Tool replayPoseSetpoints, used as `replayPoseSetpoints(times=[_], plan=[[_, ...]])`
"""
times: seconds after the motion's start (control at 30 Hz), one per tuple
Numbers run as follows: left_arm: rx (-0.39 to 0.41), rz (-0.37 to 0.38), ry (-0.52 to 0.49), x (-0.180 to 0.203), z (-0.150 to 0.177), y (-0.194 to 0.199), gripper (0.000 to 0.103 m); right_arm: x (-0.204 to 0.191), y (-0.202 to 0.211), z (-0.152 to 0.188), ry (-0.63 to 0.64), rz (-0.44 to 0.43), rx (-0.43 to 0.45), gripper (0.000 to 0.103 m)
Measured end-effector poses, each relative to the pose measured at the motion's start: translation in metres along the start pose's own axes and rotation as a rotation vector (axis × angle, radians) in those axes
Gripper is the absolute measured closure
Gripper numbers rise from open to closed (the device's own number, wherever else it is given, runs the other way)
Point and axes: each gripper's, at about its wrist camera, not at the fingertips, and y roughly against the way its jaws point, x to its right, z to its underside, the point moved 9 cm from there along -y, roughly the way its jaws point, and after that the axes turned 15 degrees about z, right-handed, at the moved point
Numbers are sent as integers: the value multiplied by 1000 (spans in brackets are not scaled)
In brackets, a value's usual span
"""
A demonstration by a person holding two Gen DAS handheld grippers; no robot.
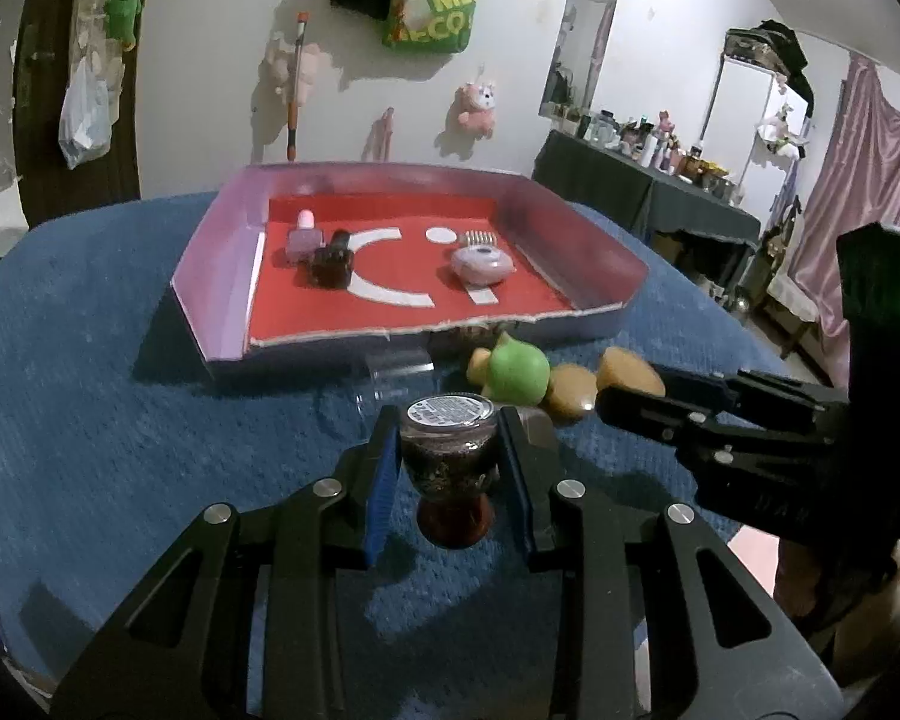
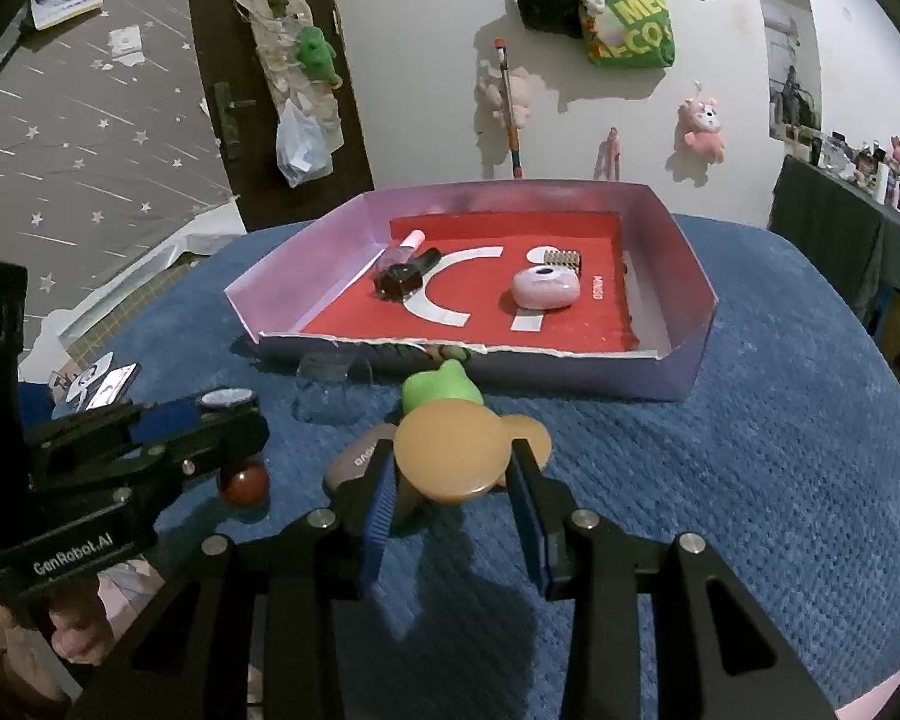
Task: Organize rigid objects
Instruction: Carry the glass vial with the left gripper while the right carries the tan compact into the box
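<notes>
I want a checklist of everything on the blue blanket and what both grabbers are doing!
Surface: blue blanket over the table.
Job's things: box tray holding pink nail polish bottle, dark bottle, lilac oval case; green-and-tan toy in front of the tray.
Clutter: clear plastic piece; photo cards.
Grippers: left gripper shut on dark red bottle; right gripper around the toy's tan disc, grip unclear.
Cables: nothing seen.
Surroundings: plush toys and green bag on wall; crowded side table.
</notes>
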Motion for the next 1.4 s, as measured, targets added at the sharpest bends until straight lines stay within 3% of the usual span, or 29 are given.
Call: replayPoseSetpoints(times=[1.4], plan=[[36,-20,-25,-29,-66,-10,74,-2,-23,-51,12,-50,7,64]])
